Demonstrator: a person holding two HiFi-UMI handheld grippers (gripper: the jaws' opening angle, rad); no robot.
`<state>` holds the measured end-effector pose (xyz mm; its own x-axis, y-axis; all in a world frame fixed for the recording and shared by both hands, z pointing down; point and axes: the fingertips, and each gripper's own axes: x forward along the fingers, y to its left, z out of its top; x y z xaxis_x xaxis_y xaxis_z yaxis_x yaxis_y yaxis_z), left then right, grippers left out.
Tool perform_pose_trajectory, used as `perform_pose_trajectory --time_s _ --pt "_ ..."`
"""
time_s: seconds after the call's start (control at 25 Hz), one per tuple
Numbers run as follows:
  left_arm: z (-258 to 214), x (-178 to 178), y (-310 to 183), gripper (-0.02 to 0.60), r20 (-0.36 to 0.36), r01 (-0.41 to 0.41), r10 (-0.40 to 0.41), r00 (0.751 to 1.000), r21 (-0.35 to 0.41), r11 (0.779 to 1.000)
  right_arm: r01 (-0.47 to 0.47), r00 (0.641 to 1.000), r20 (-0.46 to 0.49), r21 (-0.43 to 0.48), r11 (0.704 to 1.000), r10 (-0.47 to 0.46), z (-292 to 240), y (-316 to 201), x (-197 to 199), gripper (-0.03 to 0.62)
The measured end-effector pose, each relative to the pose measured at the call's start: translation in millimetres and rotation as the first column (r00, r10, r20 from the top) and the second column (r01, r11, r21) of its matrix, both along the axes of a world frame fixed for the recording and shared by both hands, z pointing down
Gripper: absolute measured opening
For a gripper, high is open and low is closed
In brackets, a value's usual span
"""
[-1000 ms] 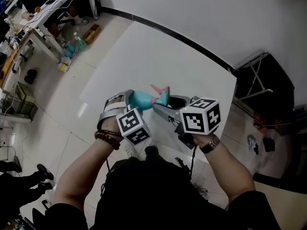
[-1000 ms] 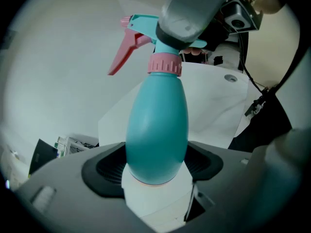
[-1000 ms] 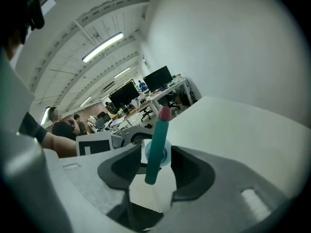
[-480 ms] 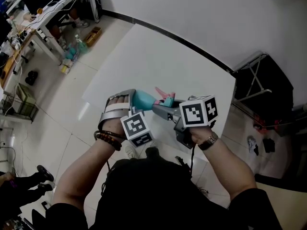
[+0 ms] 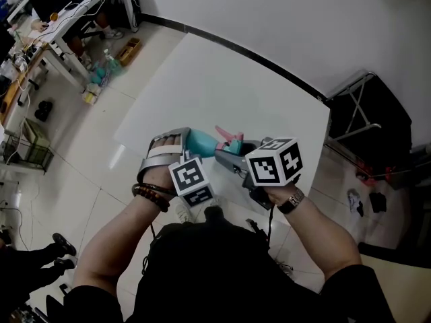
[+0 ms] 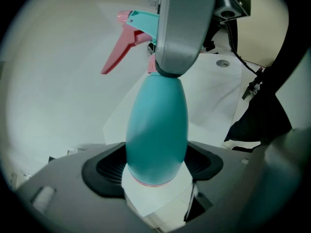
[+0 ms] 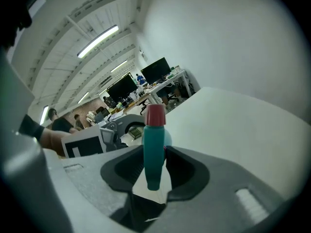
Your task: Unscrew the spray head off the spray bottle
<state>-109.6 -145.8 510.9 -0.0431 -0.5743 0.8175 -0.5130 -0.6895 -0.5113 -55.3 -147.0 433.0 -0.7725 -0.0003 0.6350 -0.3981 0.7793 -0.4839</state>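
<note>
The left gripper (image 6: 155,168) grips the teal spray bottle (image 6: 156,125) near its base with wide-set jaws, over the white table (image 5: 222,79). The right gripper (image 7: 154,169), jaws just closing, pinches the spray head (image 7: 154,144). In the left gripper view its grey jaw hides the bottle's neck, and only the pink trigger (image 6: 120,50) shows clearly.

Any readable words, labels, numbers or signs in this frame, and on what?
No readable text found.
The spray bottle and spray head: no label or print visible.
The left marker cube, right marker cube: black-and-white patterns only, no letters.
The floor clutter by the desk: too small to read.
</note>
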Motion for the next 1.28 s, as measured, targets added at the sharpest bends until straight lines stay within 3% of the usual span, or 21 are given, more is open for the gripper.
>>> perform_pose_trajectory --time_s 0.12,0.24,0.4,0.52,0.8,0.92,1.16,1.24,1.28 --pt "1.8 4.3 4.6 0.397 -0.012 -0.017 0.016 1.0 -0.019 1.0 0.085 0.996 -0.044 0.114 0.99 -0.08 0.4 6.2 3.3 0.124" --pt "4.2 7.6 7.8 0.397 -0.022 -0.036 0.036 0.999 -0.043 0.998 0.189 0.98 -0.1 0.236 0.953 -0.169 1.9 10.7 5.8 0.123" --pt "5.7 12.9 12.2 0.397 -0.042 -0.069 0.066 0.997 -0.079 0.994 0.323 0.945 -0.167 0.378 0.868 -0.28 -0.4 17.2 7.2 0.123" --pt "5.1 17.6 14.9 0.396 -0.06 -0.096 0.09 0.994 -0.098 0.991 0.425 0.905 -0.223 0.47 0.774 -0.361 -1.1 24.1 10.4 0.123" --pt "6.0 26.5 19.9 0.396 -0.093 -0.148 0.136 0.986 -0.137 0.979 0.608 0.783 -0.414 0.67 0.427 -0.465 -1.8 34.4 18.2 0.123" --pt "6.3 31.2 22.2 0.396 -0.107 -0.169 0.153 0.982 -0.151 0.974 0.659 0.723 -0.503 0.707 0.256 -0.474 -2.4 39.1 22.3 0.123" --pt "8.9 37.5 27.0 0.396 -0.128 -0.204 0.183 0.975 -0.178 0.963 0.722 0.579 -0.704 0.677 -0.141 -0.412 4.0 46.7 30.7 0.121" --pt "9.3 39.0 27.8 0.396 -0.133 -0.209 0.187 0.973 -0.183 0.961 0.72 0.547 -0.746 0.651 -0.241 -0.38 5.0 48.2 32.3 0.121" --pt "9.4 39.4 27.8 0.396 -0.135 -0.21 0.187 0.973 -0.184 0.96 0.716 0.54 -0.757 0.643 -0.274 -0.368 5.0 48.6 32.5 0.121"
